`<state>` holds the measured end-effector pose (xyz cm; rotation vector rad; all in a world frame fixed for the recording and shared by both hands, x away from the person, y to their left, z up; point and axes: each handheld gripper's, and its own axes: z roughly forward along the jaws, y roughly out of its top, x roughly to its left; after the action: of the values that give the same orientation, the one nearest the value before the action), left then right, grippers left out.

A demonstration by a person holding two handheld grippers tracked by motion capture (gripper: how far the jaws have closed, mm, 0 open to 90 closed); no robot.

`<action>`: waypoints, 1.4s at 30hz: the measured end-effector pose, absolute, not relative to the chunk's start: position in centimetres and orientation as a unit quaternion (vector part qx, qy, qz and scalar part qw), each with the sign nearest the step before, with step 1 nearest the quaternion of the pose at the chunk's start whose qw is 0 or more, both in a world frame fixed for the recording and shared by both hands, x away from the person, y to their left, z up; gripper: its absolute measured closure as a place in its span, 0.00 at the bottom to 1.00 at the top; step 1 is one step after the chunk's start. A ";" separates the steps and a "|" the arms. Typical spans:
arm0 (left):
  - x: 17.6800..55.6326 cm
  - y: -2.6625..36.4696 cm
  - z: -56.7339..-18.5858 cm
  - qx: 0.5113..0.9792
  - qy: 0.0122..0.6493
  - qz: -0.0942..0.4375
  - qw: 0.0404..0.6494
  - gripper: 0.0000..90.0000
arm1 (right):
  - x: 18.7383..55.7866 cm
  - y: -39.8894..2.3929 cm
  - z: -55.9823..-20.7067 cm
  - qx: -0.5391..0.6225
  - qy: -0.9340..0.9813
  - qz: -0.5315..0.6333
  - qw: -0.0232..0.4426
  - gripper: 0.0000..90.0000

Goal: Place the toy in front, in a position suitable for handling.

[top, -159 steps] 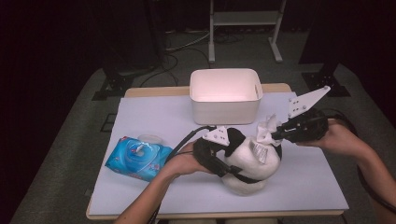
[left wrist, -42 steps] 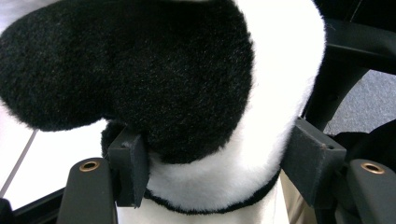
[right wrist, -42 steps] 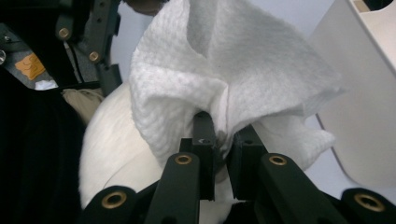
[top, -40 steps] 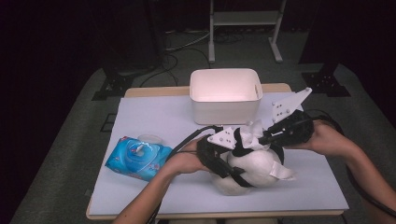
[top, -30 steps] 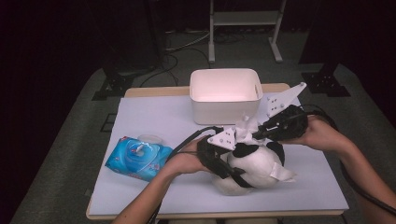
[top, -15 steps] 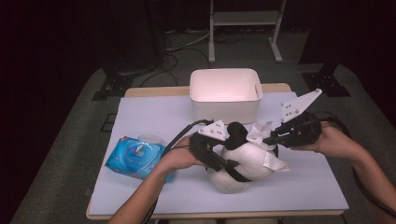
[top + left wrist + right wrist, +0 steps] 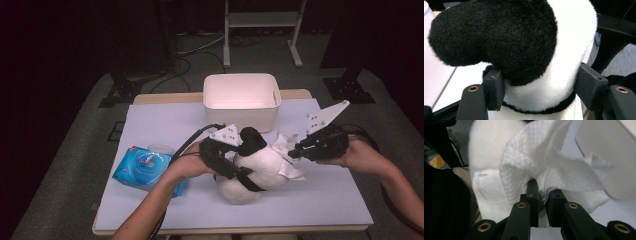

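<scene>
Near the table's point(image 7: 320, 210) front edge, just right of its middle, sits the plush toy point(image 7: 260, 167) — black and white, clamped by the left gripper point(image 7: 235, 167) at its neck. The right gripper point(image 7: 295, 152), jaws pinched on a white wipe point(image 7: 286, 144), holds it against the toy's right side. Toward the front-left corner lies a blue wipe pack point(image 7: 145, 167) — at the far edge, a white bin point(image 7: 241, 100).

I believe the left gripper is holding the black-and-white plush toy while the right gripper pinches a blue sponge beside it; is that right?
Not quite: the right gripper pinches a white wipe, not a blue sponge, as the right gripper view shows. The rest holds: the left gripper is closed on the black-and-white plush toy, and the wipe sits beside it in the high view.
</scene>
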<state>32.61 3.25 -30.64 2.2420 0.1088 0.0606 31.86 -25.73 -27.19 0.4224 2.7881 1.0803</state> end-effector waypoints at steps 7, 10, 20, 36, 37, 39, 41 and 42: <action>32.8 1.9 -30.5 0.908 0.037 0.026 0.416 0.37 | 31.4 -24.0 -25.5 0.117 0.923 0.359 0.072 0.90; 32.9 1.5 -30.8 0.908 0.039 0.021 0.416 0.37 | 31.5 -24.0 -25.5 0.114 0.923 0.361 0.073 0.90; 33.1 0.6 -32.3 0.908 0.040 0.000 0.417 0.26 | 31.8 -26.0 -28.4 0.142 0.926 0.346 0.052 0.90; 34.8 2.1 -35.6 0.920 0.088 -0.020 0.380 0.13 | 31.6 -28.8 -31.0 0.176 0.925 0.334 0.052 0.90; 34.9 2.1 -35.8 0.920 0.090 -0.024 0.381 0.13 | 31.6 -28.8 -31.1 0.177 0.924 0.334 0.052 0.90; 35.1 2.1 -36.1 0.919 0.095 -0.030 0.382 0.13 | 31.6 -28.9 -31.2 0.178 0.926 0.330 0.052 0.90; 35.0 2.1 -36.3 0.918 0.089 -0.032 0.386 0.18 | 31.7 -29.0 -31.3 0.176 0.928 0.324 0.054 0.90; 34.9 2.0 -36.4 0.916 0.089 -0.030 0.390 0.24 | 31.7 -29.1 -31.2 0.178 0.929 0.320 0.052 0.90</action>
<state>34.89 2.01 -36.42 2.3281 0.2257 -0.0767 31.72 -29.06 -31.24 0.5428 2.8254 0.9731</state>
